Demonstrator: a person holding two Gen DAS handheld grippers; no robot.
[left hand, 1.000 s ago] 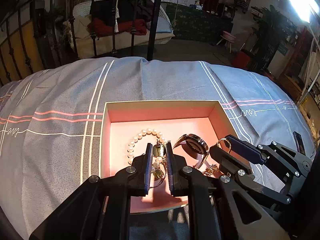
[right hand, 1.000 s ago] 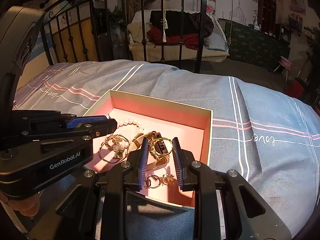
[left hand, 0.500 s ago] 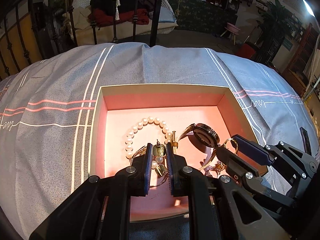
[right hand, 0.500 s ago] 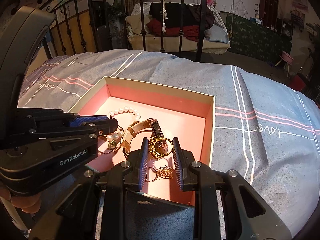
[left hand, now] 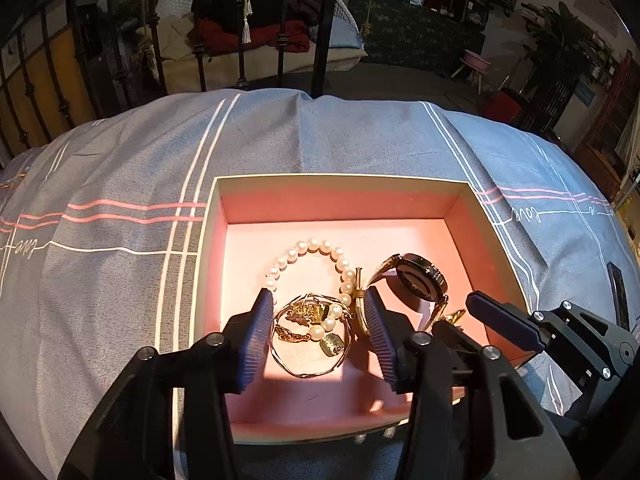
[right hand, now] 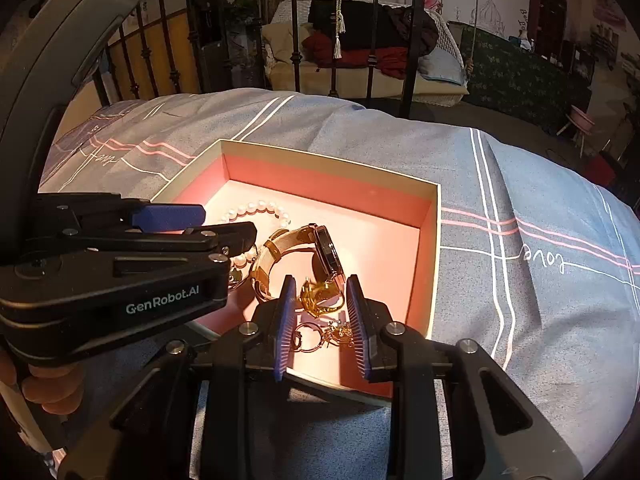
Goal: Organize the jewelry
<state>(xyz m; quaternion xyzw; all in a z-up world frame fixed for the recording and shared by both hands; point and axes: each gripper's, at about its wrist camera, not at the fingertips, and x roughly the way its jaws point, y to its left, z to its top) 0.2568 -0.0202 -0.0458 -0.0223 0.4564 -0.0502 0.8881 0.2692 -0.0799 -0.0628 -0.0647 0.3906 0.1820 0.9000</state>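
Observation:
A pink-lined open box [left hand: 340,200] [right hand: 328,172] lies on the bed. In it are a pearl bracelet [left hand: 312,246] [right hand: 256,208], a gold charm bangle [left hand: 310,334], a gold watch [left hand: 420,282] [right hand: 326,252] and a small gold piece with earrings [right hand: 320,294]. My left gripper [left hand: 318,308] is open over the bangle, which lies free between its fingers. My right gripper [right hand: 320,300] stands at the box's near right part, its pads close on either side of the small gold piece; the earrings lie below it.
The blue-grey striped bedspread [left hand: 120,184] surrounds the box. A black iron bed rail [left hand: 320,28] stands behind it, with a couch and furniture beyond. The left gripper's body [right hand: 120,280] crosses the right wrist view at left.
My left gripper has opened wide and let go of the charm bangle, which now lies in the box. My right gripper has lowered with the small gold piece between its pads.

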